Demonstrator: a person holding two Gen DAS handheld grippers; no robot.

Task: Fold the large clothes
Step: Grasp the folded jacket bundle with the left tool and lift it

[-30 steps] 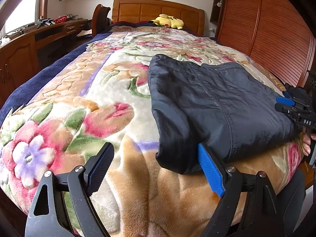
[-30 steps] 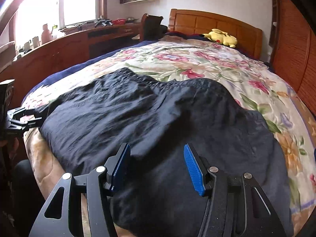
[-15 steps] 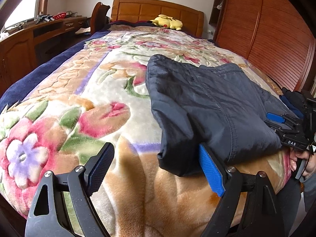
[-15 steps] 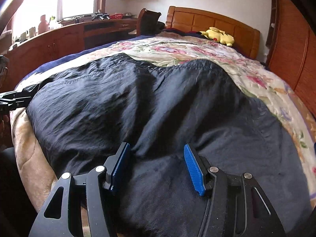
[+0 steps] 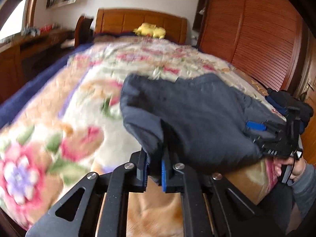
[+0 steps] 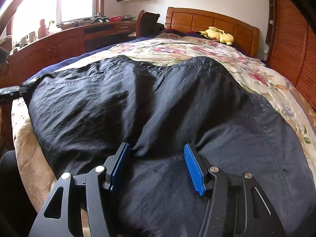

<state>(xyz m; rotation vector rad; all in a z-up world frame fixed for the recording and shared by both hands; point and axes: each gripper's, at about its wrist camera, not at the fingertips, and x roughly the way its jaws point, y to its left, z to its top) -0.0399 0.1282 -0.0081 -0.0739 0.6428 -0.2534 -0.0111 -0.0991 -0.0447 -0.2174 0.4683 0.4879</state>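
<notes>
A large dark navy garment (image 5: 197, 118) lies spread on the floral blanket (image 5: 59, 122) at the foot of the bed. My left gripper (image 5: 154, 167) is at its near left corner. Its jaws are closing, and the blue pads pinch a bunch of the fabric, which is raised a little. In the right wrist view the garment (image 6: 158, 98) fills the foreground. My right gripper (image 6: 156, 158) rests low on it, jaws open, with a soft ridge of cloth rising between the pads. That gripper (image 5: 256, 126) also shows at the garment's right edge, held by a hand (image 5: 296, 169).
A yellow plush toy (image 6: 217, 35) lies by the wooden headboard (image 6: 207, 19). Louvred wardrobe doors (image 5: 256, 39) run along the right of the bed. A long wooden desk (image 6: 59, 45) and a chair (image 6: 148, 23) stand on the left. The blanket's far half is bare.
My left gripper went from wide open beside the garment's corner to closed on it, and it rose slightly with the cloth. The right gripper sank lower onto the garment, then held still.
</notes>
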